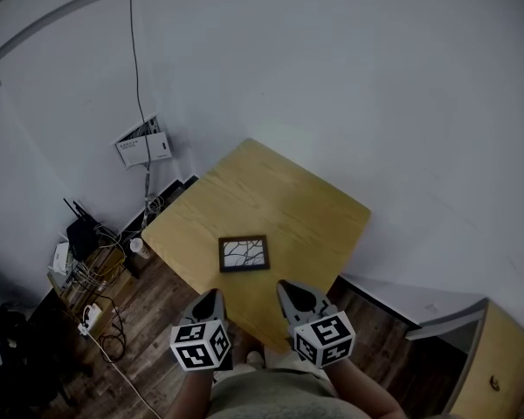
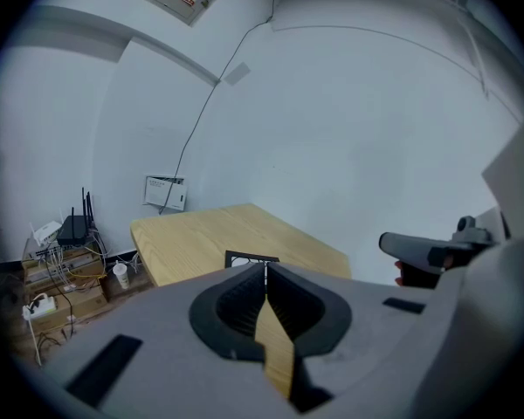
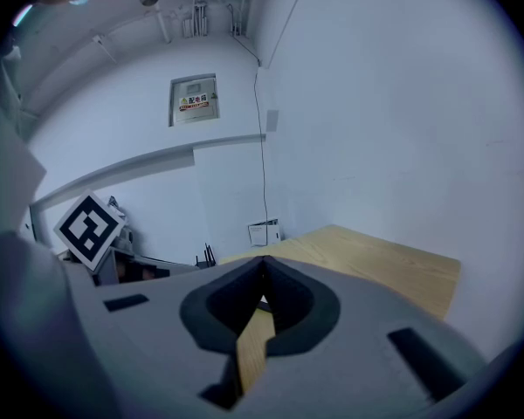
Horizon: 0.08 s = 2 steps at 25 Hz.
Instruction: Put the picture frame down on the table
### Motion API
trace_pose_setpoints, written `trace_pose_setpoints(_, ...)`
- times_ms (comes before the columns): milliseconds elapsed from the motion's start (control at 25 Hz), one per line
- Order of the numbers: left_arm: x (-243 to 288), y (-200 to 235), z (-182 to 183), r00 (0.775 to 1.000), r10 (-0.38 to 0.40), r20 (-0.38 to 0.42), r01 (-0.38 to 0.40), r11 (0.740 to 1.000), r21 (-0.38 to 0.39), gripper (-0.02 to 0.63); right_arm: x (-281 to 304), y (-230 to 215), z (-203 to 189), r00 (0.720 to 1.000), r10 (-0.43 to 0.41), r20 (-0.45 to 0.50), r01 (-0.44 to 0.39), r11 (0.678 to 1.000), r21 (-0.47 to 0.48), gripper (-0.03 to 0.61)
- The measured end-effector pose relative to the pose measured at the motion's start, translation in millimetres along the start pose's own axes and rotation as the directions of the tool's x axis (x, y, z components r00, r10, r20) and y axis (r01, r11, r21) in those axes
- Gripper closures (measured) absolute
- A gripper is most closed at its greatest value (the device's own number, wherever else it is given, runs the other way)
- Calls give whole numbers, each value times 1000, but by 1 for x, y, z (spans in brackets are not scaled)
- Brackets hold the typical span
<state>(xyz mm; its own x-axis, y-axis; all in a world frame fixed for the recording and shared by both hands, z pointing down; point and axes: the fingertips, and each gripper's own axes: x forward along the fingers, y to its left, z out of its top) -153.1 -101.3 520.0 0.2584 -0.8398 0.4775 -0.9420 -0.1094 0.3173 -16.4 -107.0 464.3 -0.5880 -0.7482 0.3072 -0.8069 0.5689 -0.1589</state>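
Wooden surface [image 1: 271,195] by a white wall, picture frame [image 1: 244,253] flat on it.
My left tool [image 1: 215,295] and right tool [image 1: 286,286] are closed, empty; the frame lies just ahead, midway between them.

Left gripper [image 2: 265,269]: grey body fills lower frame, dark fingers [image 2: 236,302] pressed together at tips. Picture frame [image 2: 243,257]: dark edge only, flat on worktop [image 2: 192,238], just beyond fingertips, mostly hidden behind them. Worktop light wood, set against white wall. Right gripper [image 2: 424,250] juts in from right edge. Left of worktop: white cup [image 2: 120,274] on floor, black router [image 2: 73,228] on boxes amid tangled cables. Wall box [image 2: 164,192] above worktop's far-left corner, cable [image 2: 211,103] rising from it.
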Motion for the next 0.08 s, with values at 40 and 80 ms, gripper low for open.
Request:
trace_pose_setpoints(40, 0, -1, 0, 1000, -2, 1, 2, 1000, 0, 605, 0, 0, 0, 1000, 0, -1, 0, 1000, 0, 578)
trace_pose_setpoints(80, -1, -1, 0, 1000, -4, 2, 4, 1000, 0, 606, -1, 1, 0, 1000, -1, -2, 1, 1000, -1, 578)
